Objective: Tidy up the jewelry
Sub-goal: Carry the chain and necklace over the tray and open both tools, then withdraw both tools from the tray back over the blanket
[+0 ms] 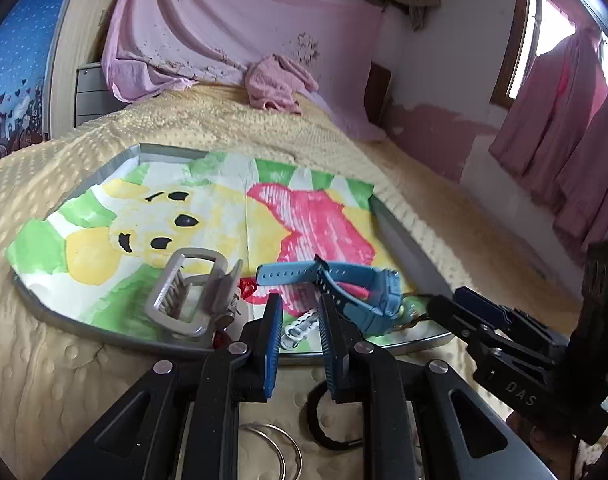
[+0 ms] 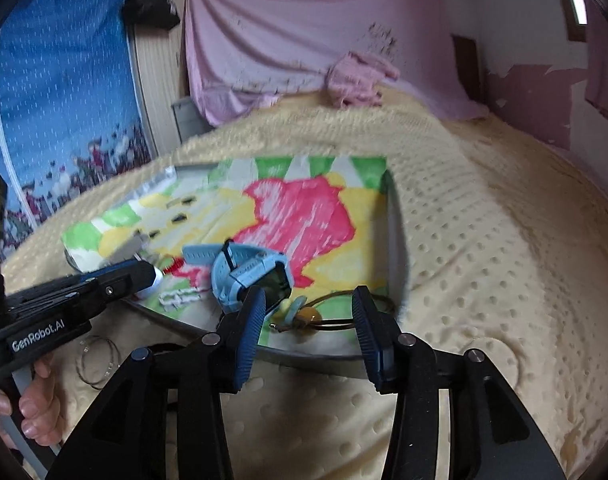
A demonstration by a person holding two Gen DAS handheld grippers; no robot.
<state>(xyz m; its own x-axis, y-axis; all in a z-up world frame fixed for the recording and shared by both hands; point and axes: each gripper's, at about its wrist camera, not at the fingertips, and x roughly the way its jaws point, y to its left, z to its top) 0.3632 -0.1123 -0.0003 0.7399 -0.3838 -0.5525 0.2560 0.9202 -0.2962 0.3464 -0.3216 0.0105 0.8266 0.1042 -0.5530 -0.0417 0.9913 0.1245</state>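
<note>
Left fingers: our left gripper (image 1: pixel 300 320) stands parted, empty, over the white chain bracelet (image 1: pixel 300 326).
Right fingers: our right gripper (image 2: pixel 309 320) gapes wide, holding nothing, above the cord necklace (image 2: pixel 315 318).
Risk: we judge closing could snag the cord or nudge the blue watch (image 2: pixel 250 276) off the tray (image 1: pixel 407 240).
Watch: light blue, strap folded, lying on the tray's near edge on the bed (image 2: pixel 483 240).
Loose: thin bangles (image 2: pixel 98 360) lie off-tray.

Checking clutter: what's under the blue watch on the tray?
The blue watch lies on the painted paper; a cord with an amber bead runs beside it. Anything beneath its body is covered.
</note>
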